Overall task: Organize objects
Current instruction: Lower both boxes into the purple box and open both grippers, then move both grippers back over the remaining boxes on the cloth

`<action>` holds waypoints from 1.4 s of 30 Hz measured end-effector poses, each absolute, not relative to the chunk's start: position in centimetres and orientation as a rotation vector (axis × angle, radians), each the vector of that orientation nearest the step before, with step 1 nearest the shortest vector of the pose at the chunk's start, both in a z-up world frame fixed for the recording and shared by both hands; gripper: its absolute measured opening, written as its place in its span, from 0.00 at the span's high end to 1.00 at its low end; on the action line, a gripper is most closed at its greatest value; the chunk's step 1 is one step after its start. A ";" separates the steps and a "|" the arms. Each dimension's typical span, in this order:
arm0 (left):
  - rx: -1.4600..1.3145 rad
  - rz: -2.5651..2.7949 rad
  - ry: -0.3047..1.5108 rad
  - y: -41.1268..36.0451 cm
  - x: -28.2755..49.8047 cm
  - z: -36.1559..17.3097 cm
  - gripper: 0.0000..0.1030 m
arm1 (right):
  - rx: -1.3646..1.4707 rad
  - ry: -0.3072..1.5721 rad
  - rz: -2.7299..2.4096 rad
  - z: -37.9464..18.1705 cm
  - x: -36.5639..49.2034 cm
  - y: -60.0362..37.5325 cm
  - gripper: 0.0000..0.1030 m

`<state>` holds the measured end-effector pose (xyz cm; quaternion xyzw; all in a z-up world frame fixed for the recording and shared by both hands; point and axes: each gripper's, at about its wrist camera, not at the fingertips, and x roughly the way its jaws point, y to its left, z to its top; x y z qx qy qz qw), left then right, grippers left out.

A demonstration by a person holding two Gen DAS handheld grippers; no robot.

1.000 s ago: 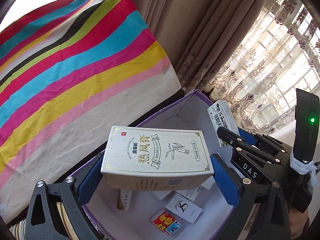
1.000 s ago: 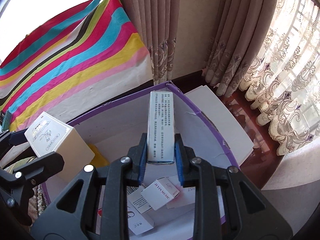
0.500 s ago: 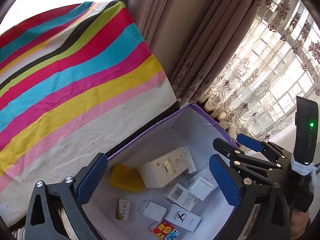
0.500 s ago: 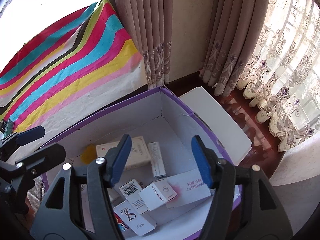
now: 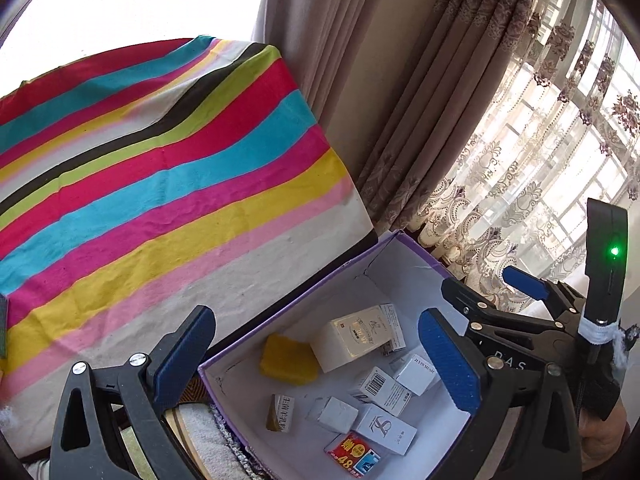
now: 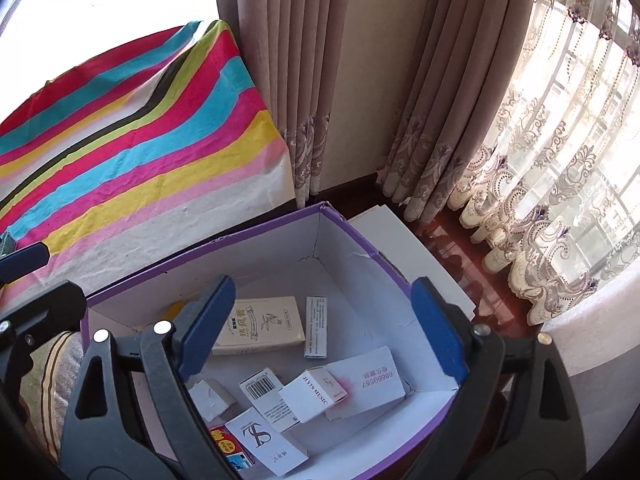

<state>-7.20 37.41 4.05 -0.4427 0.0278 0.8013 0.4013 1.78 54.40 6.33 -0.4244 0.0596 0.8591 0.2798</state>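
The left hand-held gripper (image 5: 316, 360) has its two blue pads wide apart, and nothing is between them. The right hand-held gripper (image 6: 324, 328) is wide apart too. Its jaws have just been opening, and nothing is between them either. Both hang above a purple cardboard box with white inside walls (image 6: 352, 264).

The big cream box with green writing (image 6: 260, 324) lies flat on the bottom of the purple box, near the back. Just beside it, on its right, lies the thin white box with small print (image 6: 316, 326). A yellow block (image 5: 288, 364) sits on the other side of the cream box.

Closer to the front lie more small boxes in a loose heap. There is a white box with a barcode (image 6: 264, 390), a white box that says JIYIN MUSIC (image 6: 312, 394), a white box with a big curly S (image 6: 264, 440) and a red and yellow box (image 5: 352, 454). A white card with pink numbers (image 6: 368, 380) lies under the JIYIN MUSIC box.

Behind the purple box is a cloth with bright stripes (image 5: 160, 168). Brown curtains (image 6: 288, 80) hang at the back, and lace curtains (image 6: 560, 160) cover the window on the right.
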 end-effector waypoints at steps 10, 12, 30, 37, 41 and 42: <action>-1.107 2.118 -0.005 31.7 -7.6 5.0 0.00 | -1.169 0.133 2.405 6.9 0.8 50.7 0.11; -1.113 2.112 -0.030 30.7 -7.5 5.0 0.00 | -1.189 0.173 2.438 6.9 0.7 49.8 0.11; -1.164 2.341 -0.165 17.9 -8.8 5.5 0.00 | -1.303 0.193 2.669 6.7 -2.0 40.3 0.11; -1.234 2.438 -0.233 12.7 -9.4 4.6 0.00 | -1.362 0.159 2.742 6.6 -3.3 36.9 0.11; -1.289 2.487 -0.272 9.8 -9.7 4.0 0.00 | -1.385 0.155 2.776 6.5 -4.1 35.3 0.11; -1.305 2.500 -0.285 9.1 -9.8 3.7 0.00 | -1.396 0.153 2.784 6.4 -4.3 34.9 0.11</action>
